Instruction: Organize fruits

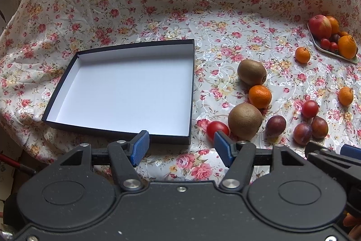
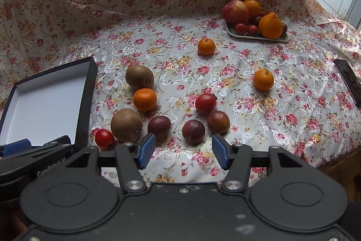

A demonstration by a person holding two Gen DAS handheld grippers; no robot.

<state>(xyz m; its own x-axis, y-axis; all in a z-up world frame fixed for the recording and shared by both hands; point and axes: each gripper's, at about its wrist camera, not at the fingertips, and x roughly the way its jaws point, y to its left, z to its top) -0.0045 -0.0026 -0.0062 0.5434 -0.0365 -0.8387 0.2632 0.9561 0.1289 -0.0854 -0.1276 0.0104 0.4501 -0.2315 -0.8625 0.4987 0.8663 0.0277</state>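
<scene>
An empty black box with a white inside (image 1: 126, 92) lies on the floral cloth, also at the left of the right wrist view (image 2: 45, 103). Loose fruit lies to its right: two kiwis (image 1: 244, 122) (image 2: 139, 76), mandarins (image 1: 260, 96) (image 2: 263, 79), plums (image 2: 193, 131) (image 1: 275, 125) and cherry tomatoes (image 1: 217, 129) (image 2: 205, 102). My left gripper (image 1: 181, 149) is open and empty, low in front of the box's near right corner. My right gripper (image 2: 183, 151) is open and empty, just short of the plums.
A pale tray (image 2: 255, 37) at the back right holds an apple (image 2: 235, 12), oranges and small fruit; it also shows in the left wrist view (image 1: 334, 52). A dark flat object (image 2: 348, 80) lies at the right edge. The cloth rises in folds behind.
</scene>
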